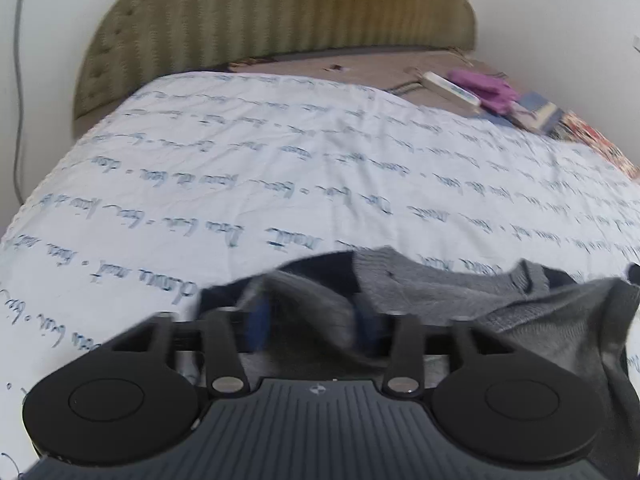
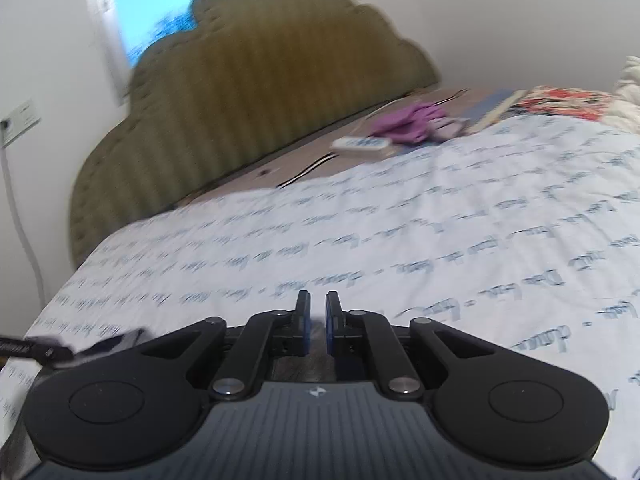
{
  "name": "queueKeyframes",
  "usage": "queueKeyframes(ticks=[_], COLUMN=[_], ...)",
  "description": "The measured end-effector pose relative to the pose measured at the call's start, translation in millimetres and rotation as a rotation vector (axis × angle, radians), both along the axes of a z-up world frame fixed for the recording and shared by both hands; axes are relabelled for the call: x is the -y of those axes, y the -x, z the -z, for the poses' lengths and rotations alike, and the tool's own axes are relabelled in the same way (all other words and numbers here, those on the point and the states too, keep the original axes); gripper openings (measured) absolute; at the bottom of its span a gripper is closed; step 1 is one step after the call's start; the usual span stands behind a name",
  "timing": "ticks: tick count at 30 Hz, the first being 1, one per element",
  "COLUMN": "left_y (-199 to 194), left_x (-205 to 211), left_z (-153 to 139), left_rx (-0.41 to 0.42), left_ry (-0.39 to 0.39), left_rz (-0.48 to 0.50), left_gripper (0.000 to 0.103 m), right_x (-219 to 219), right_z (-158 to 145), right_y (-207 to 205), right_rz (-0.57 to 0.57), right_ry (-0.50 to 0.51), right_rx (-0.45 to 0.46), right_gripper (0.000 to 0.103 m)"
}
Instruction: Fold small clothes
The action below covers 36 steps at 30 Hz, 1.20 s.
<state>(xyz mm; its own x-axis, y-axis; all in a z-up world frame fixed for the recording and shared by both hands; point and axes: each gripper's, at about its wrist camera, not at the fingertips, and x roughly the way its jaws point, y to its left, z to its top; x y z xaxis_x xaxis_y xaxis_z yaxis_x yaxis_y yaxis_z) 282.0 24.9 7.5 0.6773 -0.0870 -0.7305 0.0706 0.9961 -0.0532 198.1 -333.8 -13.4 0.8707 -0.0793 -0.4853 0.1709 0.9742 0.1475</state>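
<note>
A grey knit garment (image 1: 432, 292) with dark navy parts lies bunched on the white bedsheet (image 1: 280, 168) printed with blue script, close in front of my left gripper (image 1: 312, 324). The left jaws stand wide apart. Grey cloth sags between the blue pads (image 1: 256, 326) without being pinched. In the right wrist view my right gripper (image 2: 317, 320) has its blue pads nearly together, and a strip of grey cloth (image 2: 304, 366) shows in the gap behind them. A dark navy piece of cloth (image 2: 116, 340) lies at the lower left, and the rest of the garment is hidden under the gripper body.
An olive padded headboard (image 1: 280, 12) stands at the far end of the bed. Near it lie a purple cloth (image 1: 484, 86), a white box (image 1: 450, 88), books (image 1: 536, 112) and a red patterned fabric (image 2: 560, 100). A cable (image 1: 18, 80) runs down the left wall.
</note>
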Motion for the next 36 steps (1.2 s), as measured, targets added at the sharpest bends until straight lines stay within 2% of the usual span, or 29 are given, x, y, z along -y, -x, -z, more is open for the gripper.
queueKeyframes(ticks=[1, 2, 5, 8, 9, 10, 11, 12, 14, 17, 19, 23, 26, 28, 29, 31, 33, 35, 36], left_y=[0.7, 1.1, 0.0, 2.4, 3.9, 6.0, 9.0, 12.1, 18.6, 31.0, 39.1, 50.5, 45.2, 32.8, 24.3, 1.3, -14.0, -14.7, -12.0], left_x=[-4.4, -8.8, -24.0, -37.3, -39.2, -40.0, -39.4, -38.4, -35.4, -28.7, -17.4, 19.3, 36.8, 40.3, 36.5, 19.5, -12.1, -44.4, -54.9], left_z=[-2.0, -4.6, -13.2, -20.3, -21.0, -21.0, -20.2, -18.9, -15.3, -13.9, -11.3, 5.4, 27.1, 36.8, 37.6, 31.5, 18.5, 5.0, 0.4], left_rx=[0.017, 0.032, 0.054, 0.067, 0.067, 0.063, 0.059, 0.054, 0.047, 0.05, 0.068, 0.094, 0.086, 0.111, 0.122, 0.116, 0.072, 0.071, 0.083], left_ry=[-0.002, -0.007, 0.006, 0.039, 0.047, 0.045, 0.033, 0.017, -0.005, -0.032, -0.077, -0.248, -0.316, -0.38, -0.407, -0.407, -0.304, -0.189, -0.177], left_rz=[-0.015, -0.032, -0.082, -0.131, -0.128, -0.118, -0.107, -0.094, -0.048, 0.069, 0.162, 0.329, 0.376, 0.317, 0.262, 0.104, -0.054, -0.157, -0.193], left_gripper=[0.069, 0.071, 0.071, 0.072, 0.073, 0.073, 0.073, 0.073, 0.073, 0.074, 0.077, 0.079, 0.08, 0.08, 0.08, 0.081, 0.08, 0.08, 0.08], right_x=[0.6, -1.6, -18.7, -44.9, -44.9, -50.7, -50.9, -43.6, -20.8, 0.3, 3.3, 15.7, 10.5, -0.7, -5.1, -6.8, -4.7, -9.9, -15.8], right_z=[-3.7, -8.2, -15.7, -3.0, -3.0, 5.2, 21.2, 28.4, 36.9, 27.0, 15.6, -1.8, -0.3, 7.7, 14.7, 20.8, 30.4, 30.6, 30.7], right_y=[4.4, 9.9, 18.6, 10.0, 10.0, 6.6, -2.1, -6.6, -11.4, 2.7, 13.4, 32.4, 26.6, 16.2, 10.6, 6.6, 3.7, 3.2, 2.2], right_rz=[0.025, 0.036, -0.092, -0.26, -0.26, -0.267, -0.227, -0.178, -0.02, 0.129, 0.152, 0.174, 0.038, -0.07, -0.099, -0.09, -0.013, 0.034, 0.051], right_ry=[0.023, 0.054, 0.108, 0.145, 0.145, 0.161, 0.184, 0.176, 0.149, 0.117, 0.136, 0.096, 0.066, 0.043, 0.026, 0.015, 0.032, 0.157, 0.23], right_rx=[0.013, 0.023, 0.024, -0.12, -0.12, -0.159, -0.226, -0.246, -0.261, -0.17, -0.1, -0.02, -0.065, -0.132, -0.178, -0.206, -0.222, -0.206, -0.204], right_gripper=[0.008, 0.009, 0.009, 0.009, 0.009, 0.009, 0.009, 0.009, 0.009, 0.009, 0.01, 0.021, 0.022, 0.024, 0.029, 0.032, 0.032, 0.033, 0.033])
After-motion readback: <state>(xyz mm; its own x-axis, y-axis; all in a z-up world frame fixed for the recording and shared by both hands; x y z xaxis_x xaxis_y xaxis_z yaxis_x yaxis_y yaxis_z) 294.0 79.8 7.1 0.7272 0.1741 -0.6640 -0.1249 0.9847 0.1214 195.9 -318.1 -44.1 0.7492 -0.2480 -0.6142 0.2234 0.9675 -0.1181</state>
